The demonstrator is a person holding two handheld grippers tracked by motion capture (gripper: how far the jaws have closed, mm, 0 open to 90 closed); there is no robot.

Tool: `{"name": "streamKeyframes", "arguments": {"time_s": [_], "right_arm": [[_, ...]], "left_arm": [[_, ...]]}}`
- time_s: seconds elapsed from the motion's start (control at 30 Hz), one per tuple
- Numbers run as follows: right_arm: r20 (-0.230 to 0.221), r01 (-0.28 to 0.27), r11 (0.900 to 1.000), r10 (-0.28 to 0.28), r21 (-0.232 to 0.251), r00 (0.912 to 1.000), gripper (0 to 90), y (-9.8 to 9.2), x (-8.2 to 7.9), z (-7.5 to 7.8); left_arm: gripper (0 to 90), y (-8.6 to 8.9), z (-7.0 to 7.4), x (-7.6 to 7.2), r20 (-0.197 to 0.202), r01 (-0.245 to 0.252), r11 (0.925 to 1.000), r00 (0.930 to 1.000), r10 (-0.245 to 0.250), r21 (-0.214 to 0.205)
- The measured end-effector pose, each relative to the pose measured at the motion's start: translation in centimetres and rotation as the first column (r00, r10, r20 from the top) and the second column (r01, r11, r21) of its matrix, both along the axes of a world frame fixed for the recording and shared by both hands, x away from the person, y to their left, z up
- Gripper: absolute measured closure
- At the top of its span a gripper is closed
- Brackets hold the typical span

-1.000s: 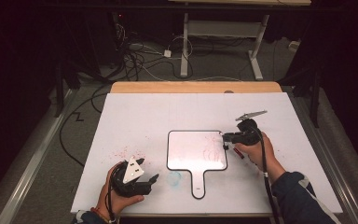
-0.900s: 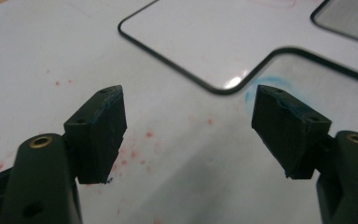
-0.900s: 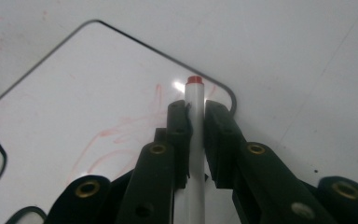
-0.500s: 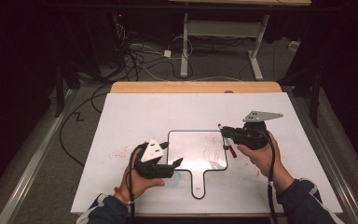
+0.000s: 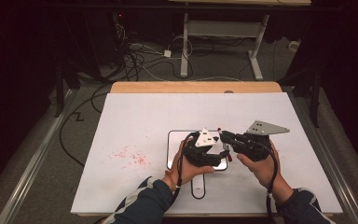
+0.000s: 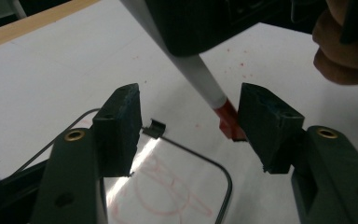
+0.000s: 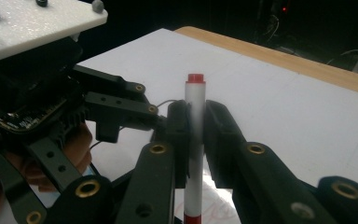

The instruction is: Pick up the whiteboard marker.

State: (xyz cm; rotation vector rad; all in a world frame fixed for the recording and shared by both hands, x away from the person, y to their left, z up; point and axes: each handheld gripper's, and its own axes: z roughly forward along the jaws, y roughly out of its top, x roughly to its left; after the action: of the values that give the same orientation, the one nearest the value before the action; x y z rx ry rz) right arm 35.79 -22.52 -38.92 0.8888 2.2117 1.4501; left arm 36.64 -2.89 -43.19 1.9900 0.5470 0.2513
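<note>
- High view: the left gripper (image 5: 223, 152) has moved right from the near-left of the surface (image 5: 135, 116) and now meets the right gripper (image 5: 223, 136) over the small board (image 5: 173, 144).
- Left gripper view: its jaws, just closing, stay spread around the marker's (image 6: 200, 77) red cap (image 6: 227, 122).
- Right gripper view: the jaws pinch the marker (image 7: 195, 140). I think the cap comes off next.

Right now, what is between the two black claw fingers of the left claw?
In the left gripper view, the red cap of the marker sits between the left claw fingers, beside one finger.
</note>
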Motion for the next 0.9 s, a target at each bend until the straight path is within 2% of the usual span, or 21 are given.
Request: {"name": "streamKeyframes", "arguments": {"time_s": [0.13,0.33,0.43,0.53,0.6,0.63,0.7,0.77,0.8,0.9], "right_arm": [[0.002,0.012,0.9998,-0.012,0.016,0.9999,81.7,-0.9,-0.3,-0.3],[0.038,0.039,0.9992,-0.039,-0.005,0.9985,81.7,-1.5,-0.8,-0.5],[0.042,0.041,0.9991,-0.041,-0.007,0.9983,81.7,-1.5,-0.9,-0.7],[0.032,0.044,0.999,-0.044,-0.011,0.9985,81.4,-1.4,-0.9,-0.9],[0.029,0.04,0.9989,-0.04,-0.024,0.9988,81.2,-1.2,-1.0,-1.2],[0.024,0.04,0.9987,-0.039,-0.031,0.9989,79.6,-1.0,-1.2,-1.3],[0.008,0.033,0.9986,-0.033,-0.042,0.9994,68.3,-0.7,-1.3,-1.6],[-0.003,0.038,0.9976,-0.038,-0.059,0.9993,61.3,-0.6,-1.6,-1.9],[-0.001,0.039,0.9977,-0.039,-0.056,0.9992,56.3,-0.7,-1.8,-2.0],[0.004,0.046,0.9981,-0.046,-0.042,0.999,47.2,-1.3,-2.3,-1.7]], "left_arm": [[49.6,-1.1,-0.1,0.3,0.007,0.012,0.9998,0.9999,-0.012,0.016],[64.2,-1.7,0.2,0.4,0.035,0.037,0.9983,0.9987,-0.039,0.045],[71.3,-1.7,0.2,0.5,0.05,0.027,0.9973,0.9983,-0.031,0.068],[77.3,-1.3,-0.2,1.0,0.038,0.006,0.9964,0.9992,-0.009,0.084],[78.4,-0.9,-0.6,1.2,0.035,0.018,0.9959,0.9992,-0.021,0.089],[78.4,-0.8,-0.9,1.2,0.041,0.016,0.994,0.9989,-0.02,0.108],[78.4,-0.6,-1.6,1.2,0.015,0.026,0.9938,0.9995,-0.028,0.108],[78.5,-0.4,-1.9,1.2,0.007,0.022,0.9933,0.9997,-0.023,0.114],[78.5,0.0,-2.4,1.2,-0.007,0.027,0.9957,0.9996,-0.026,0.089],[78.6,0.4,-2.4,1.2,-0.006,0.036,0.9955,0.9993,-0.036,0.088]]}}
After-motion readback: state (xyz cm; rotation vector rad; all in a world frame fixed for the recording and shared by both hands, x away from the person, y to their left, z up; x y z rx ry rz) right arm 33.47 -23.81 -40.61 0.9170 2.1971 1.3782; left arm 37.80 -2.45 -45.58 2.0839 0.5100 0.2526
